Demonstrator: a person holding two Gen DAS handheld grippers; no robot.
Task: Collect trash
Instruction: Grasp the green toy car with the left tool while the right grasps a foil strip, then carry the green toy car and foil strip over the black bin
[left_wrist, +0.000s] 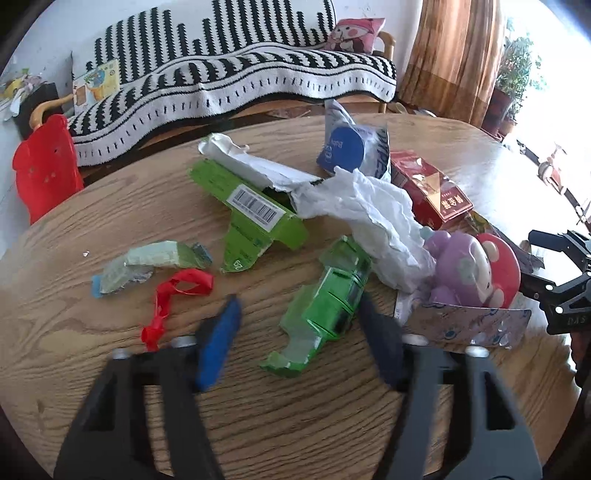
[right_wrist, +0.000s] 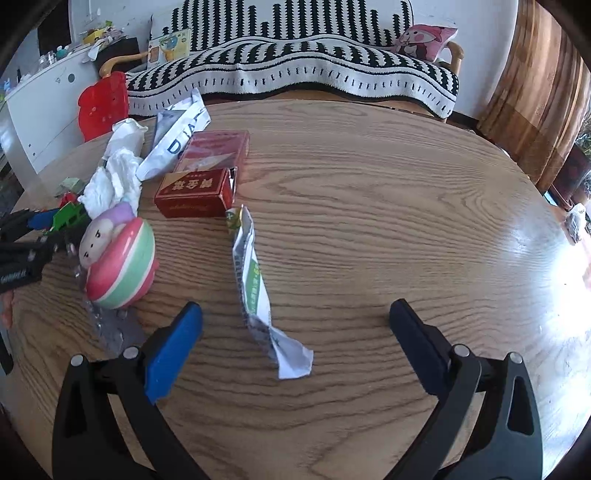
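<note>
left wrist view has your left gripper (left_wrist: 295, 328) half closed around the green wrapper (left_wrist: 325, 302) on the table (left_wrist: 110, 236), pads not clearly pressing yet. right gripper (right_wrist: 295, 336) gapes over the twisted white wrapper (right_wrist: 258, 288). next: squeeze shut, then lift.

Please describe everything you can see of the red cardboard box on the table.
The red cardboard box is a small, flat pack with gold characters and a cream panel on its lid. It lies on the wooden table, its lid flipped open and back. The crumpled white tissue overlaps its near corner; the white and blue bag lies alongside.
</note>
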